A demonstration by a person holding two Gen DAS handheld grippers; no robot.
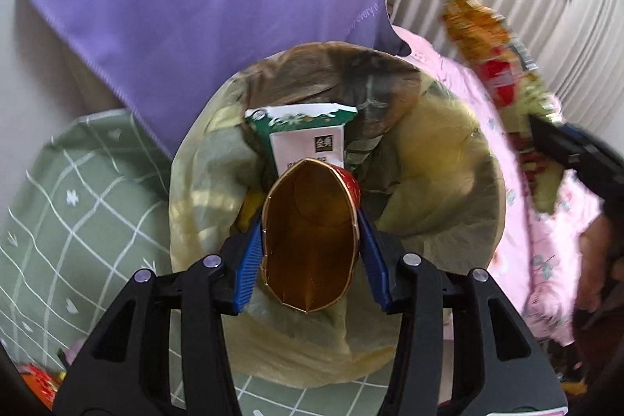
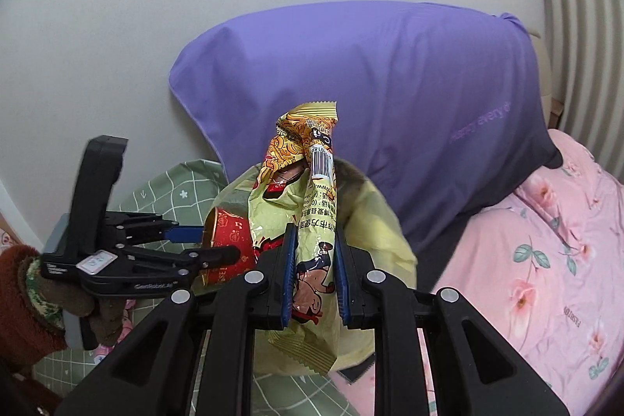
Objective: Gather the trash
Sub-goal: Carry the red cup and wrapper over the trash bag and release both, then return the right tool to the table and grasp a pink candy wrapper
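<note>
1. Holding a squashed paper cup (image 1: 310,232), red outside and gold inside, my left gripper (image 1: 310,240) has its blue pads pressed on the cup's two sides, with the jaws roughly half apart. The cup's open mouth faces the camera.
2. The cup hangs directly over the bin (image 1: 483,158), a round container lined with a yellowish bag. I take the bin as my landmark.
3. Inside the bin, just beyond the cup, lies a green and white carton (image 1: 302,133).
4. My right gripper (image 2: 314,254) pinches a crumpled yellow noodle wrapper (image 2: 312,221) with narrow jaws. It sits at the bin's near rim, the wrapper standing up above it.
5. Behind the bin a purple pillow (image 1: 202,10) leans on the wall; a pink floral quilt (image 2: 546,260) lies to the bin's right and a green checked sheet (image 1: 70,190) to its left.
6. To do this well, I judge I should release the cup only while it is centred over the opening, and low, so it cannot bounce out.
7. Then I would bring the wrapper over the middle before letting go, since it is light and may drift onto the rim.
</note>
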